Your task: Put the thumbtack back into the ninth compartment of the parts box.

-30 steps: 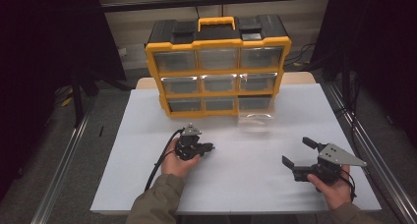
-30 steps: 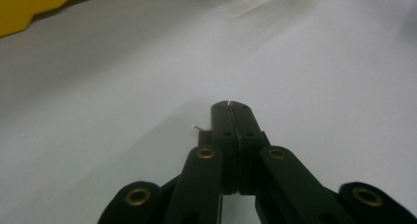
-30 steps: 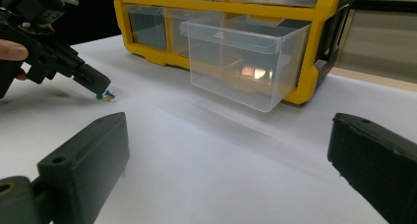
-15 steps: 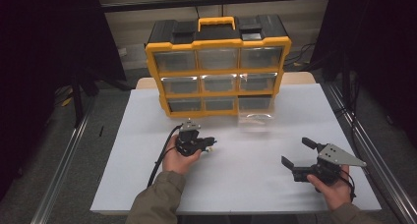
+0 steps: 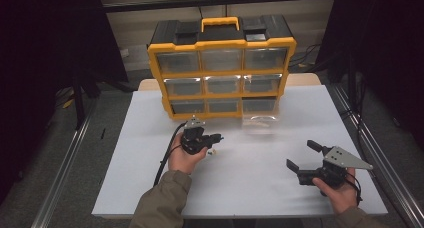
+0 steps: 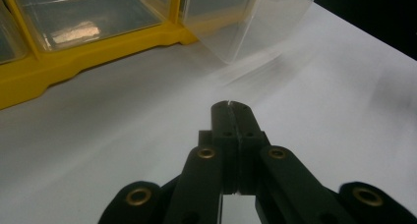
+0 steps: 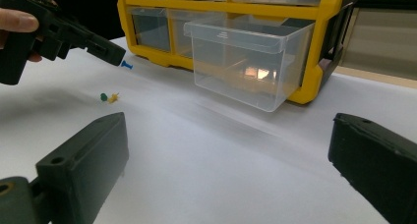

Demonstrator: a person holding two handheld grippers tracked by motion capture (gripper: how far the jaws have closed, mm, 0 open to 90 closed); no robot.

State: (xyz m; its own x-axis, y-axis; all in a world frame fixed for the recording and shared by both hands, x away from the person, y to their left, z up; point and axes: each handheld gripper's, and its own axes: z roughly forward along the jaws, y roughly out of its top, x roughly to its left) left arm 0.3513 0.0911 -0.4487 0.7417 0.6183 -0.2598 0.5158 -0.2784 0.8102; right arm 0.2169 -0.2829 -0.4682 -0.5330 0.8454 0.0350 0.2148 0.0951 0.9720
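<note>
While the yellow organiser box (image 5: 221,68) stands at the far side of the white table (image 5: 140,153), the high view shows the left gripper (image 5: 216,137) held in the person's left hand (image 5: 184,158) near the middle of the table, its jaws pressed together. Tiny pins (image 5: 214,151) lie on the table just beside it. The right gripper (image 5: 300,155) sits low near the right front edge in the right hand (image 5: 340,193), jaws spread wide with nothing between them. A clear drawer (image 5: 259,121) sticks out from the box's bottom right slot.

From the left gripper view, the two black jaws meet in a thin seam; whether anything is pinched there I cannot tell. They point toward the drawer (image 6: 246,27) and the box's yellow base.

Seen from the right gripper view, its own jaws stand far apart and empty. The drawer (image 7: 248,62) is pulled out over the table. A blue pin (image 7: 127,65) sits at the tip of the left gripper (image 7: 110,53), touching or nearly so, and a green pin (image 7: 103,97) and a yellow pin (image 7: 114,97) lie together on the table below it.
</note>
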